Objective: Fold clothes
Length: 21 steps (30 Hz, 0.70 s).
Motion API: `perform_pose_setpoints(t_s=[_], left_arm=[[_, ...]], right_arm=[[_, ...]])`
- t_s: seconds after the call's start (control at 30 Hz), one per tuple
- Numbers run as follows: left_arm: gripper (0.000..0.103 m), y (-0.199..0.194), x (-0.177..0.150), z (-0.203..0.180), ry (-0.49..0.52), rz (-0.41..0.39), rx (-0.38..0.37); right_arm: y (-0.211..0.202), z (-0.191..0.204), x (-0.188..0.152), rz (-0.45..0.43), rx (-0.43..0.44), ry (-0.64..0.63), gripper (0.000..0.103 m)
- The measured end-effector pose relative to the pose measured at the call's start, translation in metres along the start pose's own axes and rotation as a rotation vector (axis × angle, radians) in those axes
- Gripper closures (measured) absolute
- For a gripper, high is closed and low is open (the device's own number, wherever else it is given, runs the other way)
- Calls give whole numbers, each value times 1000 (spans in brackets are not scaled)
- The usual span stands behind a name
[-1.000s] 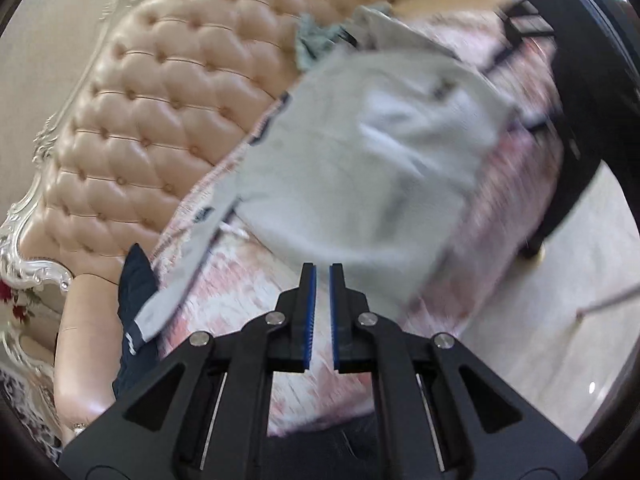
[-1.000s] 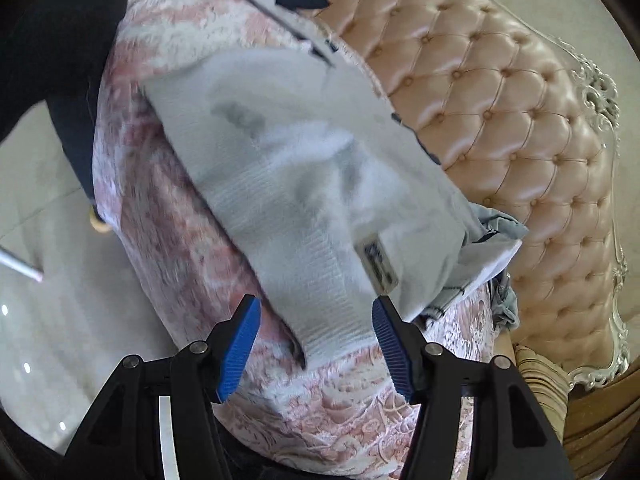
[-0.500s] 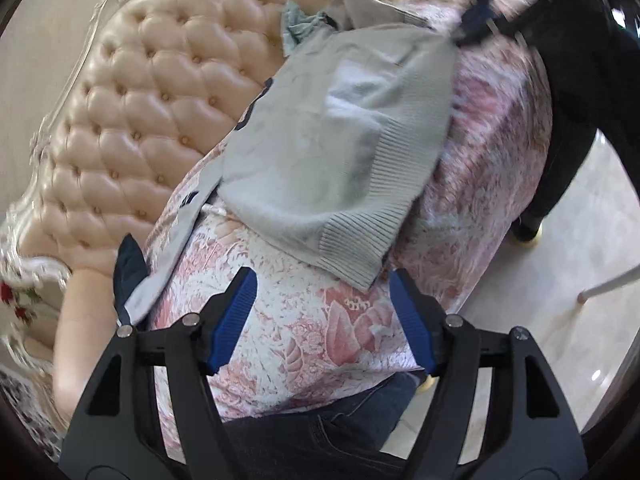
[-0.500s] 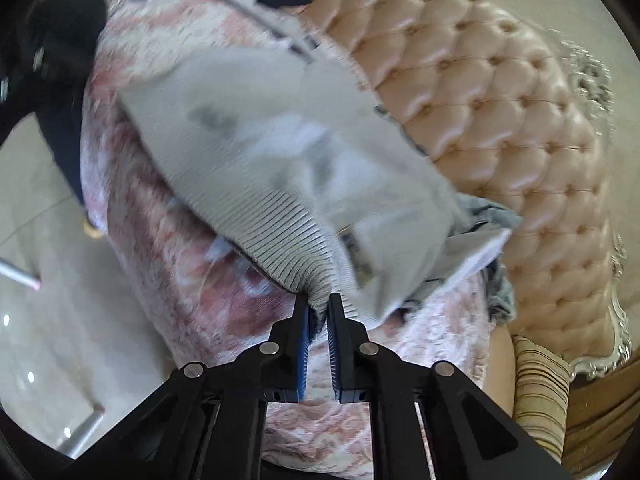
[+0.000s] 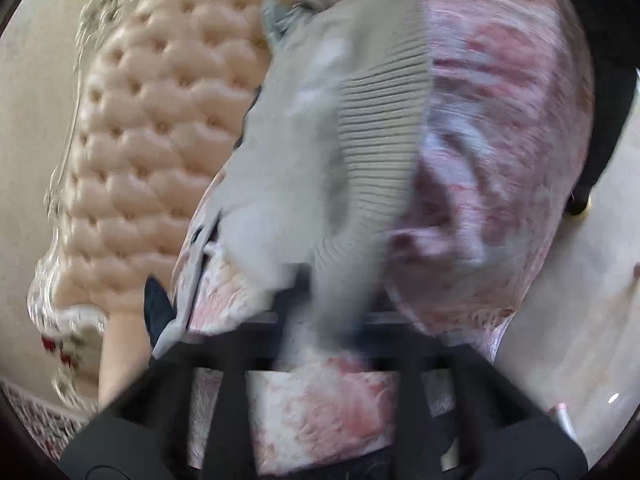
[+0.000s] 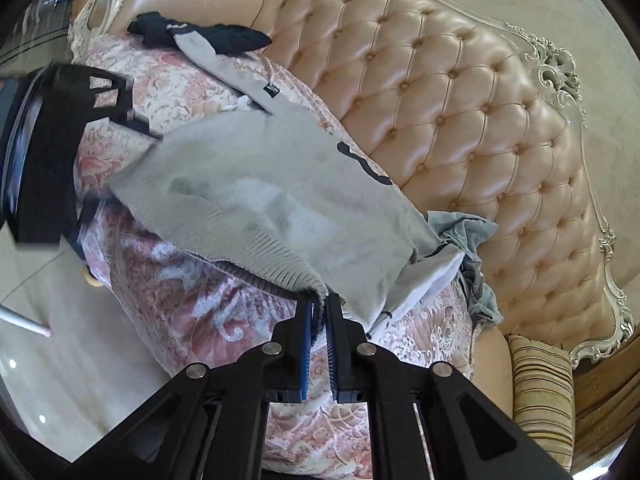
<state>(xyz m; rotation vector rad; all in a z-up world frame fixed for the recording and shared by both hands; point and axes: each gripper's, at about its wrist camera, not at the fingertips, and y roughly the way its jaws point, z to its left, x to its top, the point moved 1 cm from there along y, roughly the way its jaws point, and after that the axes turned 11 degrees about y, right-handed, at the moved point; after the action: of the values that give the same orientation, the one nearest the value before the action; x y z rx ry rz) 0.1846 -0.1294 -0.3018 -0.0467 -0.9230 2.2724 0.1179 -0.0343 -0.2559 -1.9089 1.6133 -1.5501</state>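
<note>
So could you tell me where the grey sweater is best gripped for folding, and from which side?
Grip the grey sweater at its ribbed hem corners, coming from the couch's front edge. The hem hangs nearest that edge. The right gripper is shut on one corner; the left gripper is closing with the hem between its jaws.

I count: sweater [image 6: 260, 192] 1 | grippers 2 — left [image 5: 320, 320]; right [image 6: 319, 312] | sofa [image 6: 460, 120] 1 | pillow [image 6: 540, 392] 1 | dark garment [image 6: 216, 34] 1 | blue-grey garment [image 6: 466, 232] 1
</note>
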Motion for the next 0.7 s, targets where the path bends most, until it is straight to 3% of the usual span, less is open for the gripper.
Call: perform_pose_setpoints(t_s=[0.13, 0.27, 0.43, 0.53, 0.63, 0.67, 0.7], left_arm=[[92, -24, -1, 15, 76, -22, 19], [96, -29, -6, -9, 240, -40, -13], [96, -15, -9, -34, 310, -10, -115], [95, -20, -17, -29, 249, 9, -224], [91, -34, -32, 1, 53, -3, -366], [80, -38, -39, 15, -27, -3, -388], [58, -40, -43, 23, -98, -2, -401]], right_arm=[[8, -4, -12, 88, 11, 47, 98], [20, -1, -27, 197, 47, 82, 98], [35, 7, -38, 330, 111, 101, 98], [36, 5, -49, 420, 162, 120, 98], [26, -10, -57, 470, 211, 201, 96], [22, -19, -58, 470, 223, 240, 95], [17, -28, -58, 459, 231, 278, 95]])
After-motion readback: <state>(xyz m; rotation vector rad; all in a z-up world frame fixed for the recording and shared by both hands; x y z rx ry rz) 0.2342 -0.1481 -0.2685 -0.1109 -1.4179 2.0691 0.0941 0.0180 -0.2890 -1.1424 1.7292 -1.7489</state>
